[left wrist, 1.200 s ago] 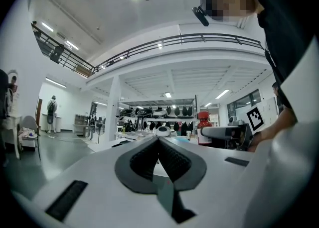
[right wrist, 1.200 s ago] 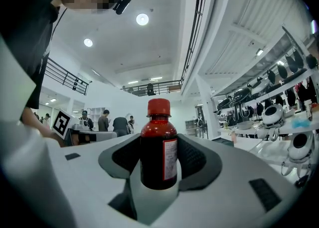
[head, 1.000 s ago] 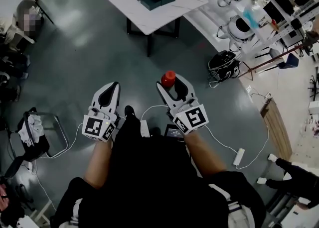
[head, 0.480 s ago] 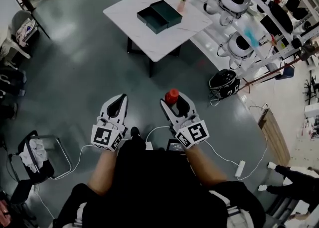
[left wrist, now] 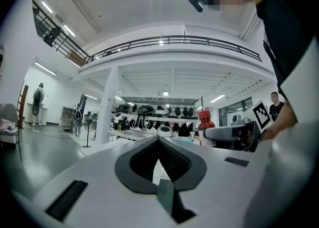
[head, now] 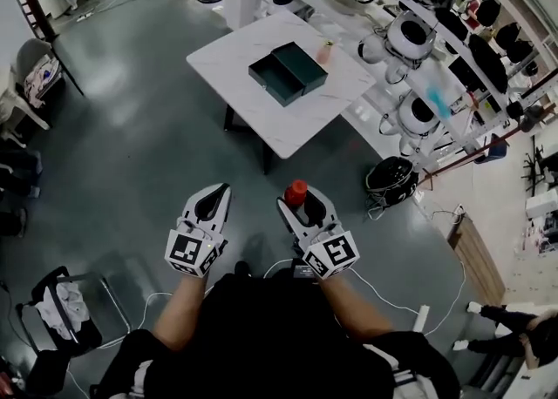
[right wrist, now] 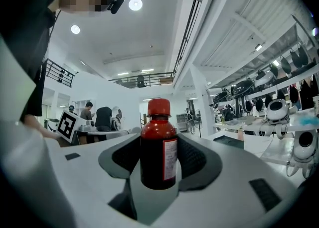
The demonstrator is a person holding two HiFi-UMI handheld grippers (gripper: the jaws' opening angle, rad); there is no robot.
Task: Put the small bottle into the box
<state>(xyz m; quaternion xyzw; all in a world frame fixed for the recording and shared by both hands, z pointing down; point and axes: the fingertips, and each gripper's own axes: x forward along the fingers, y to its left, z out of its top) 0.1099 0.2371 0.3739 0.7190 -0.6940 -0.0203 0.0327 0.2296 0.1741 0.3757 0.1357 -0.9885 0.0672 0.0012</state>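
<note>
A small dark-red bottle (head: 296, 192) with a red cap stands upright between the jaws of my right gripper (head: 301, 200), which is shut on it; in the right gripper view the bottle (right wrist: 158, 147) fills the middle. My left gripper (head: 218, 192) hangs beside it, shut, with nothing between its pads (left wrist: 159, 142). The dark green box (head: 288, 73) lies open on a white table (head: 253, 101) some way ahead of both grippers, lid beside it. Both grippers are over the grey floor, short of the table.
A small pink bottle (head: 325, 51) stands on the table behind the box. White shelving with round helmet-like devices (head: 410, 40) runs along the right. A black bag (head: 392, 181) lies on the floor right of the table. Chairs (head: 35, 84) stand at the left.
The table and box have come closer and lower in the head view as the person walked toward them. Both grippers kept their pose, the right still holding the bottle.
</note>
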